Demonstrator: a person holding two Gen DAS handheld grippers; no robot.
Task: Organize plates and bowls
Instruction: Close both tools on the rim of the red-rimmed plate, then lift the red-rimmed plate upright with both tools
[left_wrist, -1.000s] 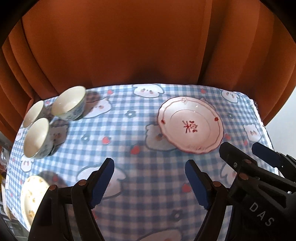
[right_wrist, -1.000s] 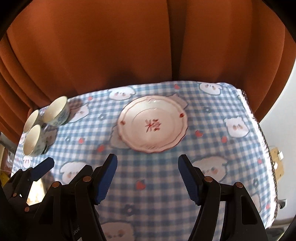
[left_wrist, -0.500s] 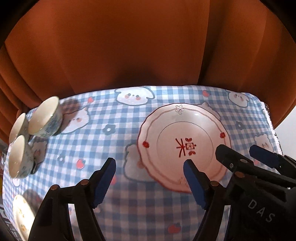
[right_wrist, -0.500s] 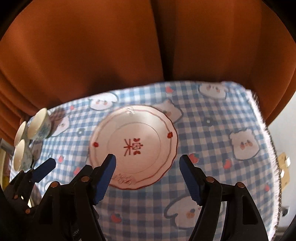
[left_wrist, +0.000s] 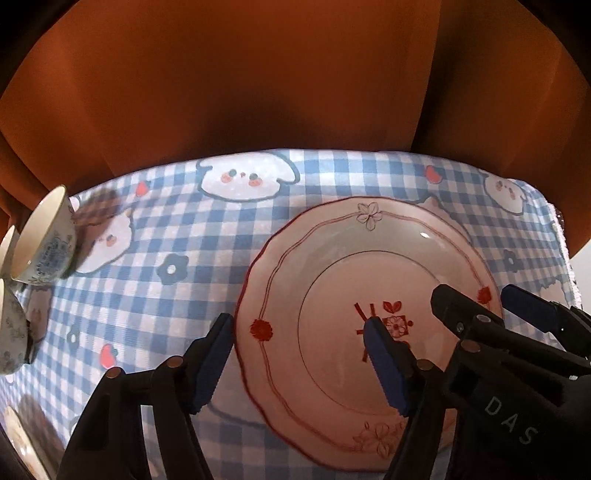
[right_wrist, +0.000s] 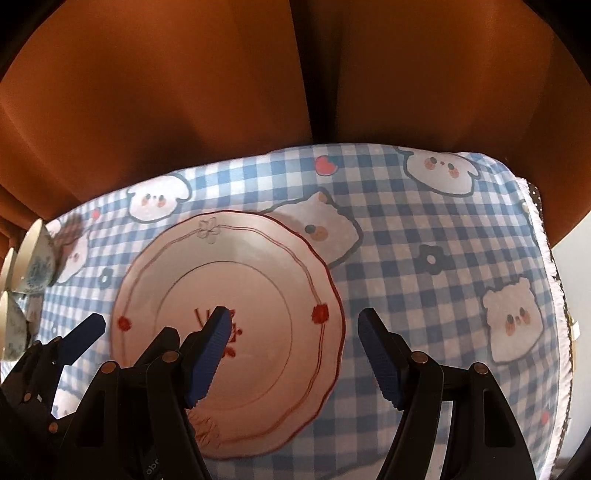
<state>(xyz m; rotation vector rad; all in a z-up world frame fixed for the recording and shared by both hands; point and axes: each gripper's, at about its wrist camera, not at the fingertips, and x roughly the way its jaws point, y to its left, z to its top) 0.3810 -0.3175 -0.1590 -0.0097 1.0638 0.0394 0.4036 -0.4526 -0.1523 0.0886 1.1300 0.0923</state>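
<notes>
both tools are hanging half open and empty, the left tool (left_wrist: 299, 354) having just been narrowing, straddling the left rim of the round pink-white ceramic plate with red trim (left_wrist: 332, 288); the right tool (right_wrist: 293, 341) is straddling its right rim. the step looks like reaching to lift it: next, each should lower and pinch a rim. the plate is lying flat, face up, mid-right on the blue checked desk (right_wrist: 424, 206); being round, it has no long axis.

At nine o'clock the frame edge cuts off two bowls (left_wrist: 9, 332); gripper arms hide the plate's (right_wrist: 258, 266) near rim.
</notes>
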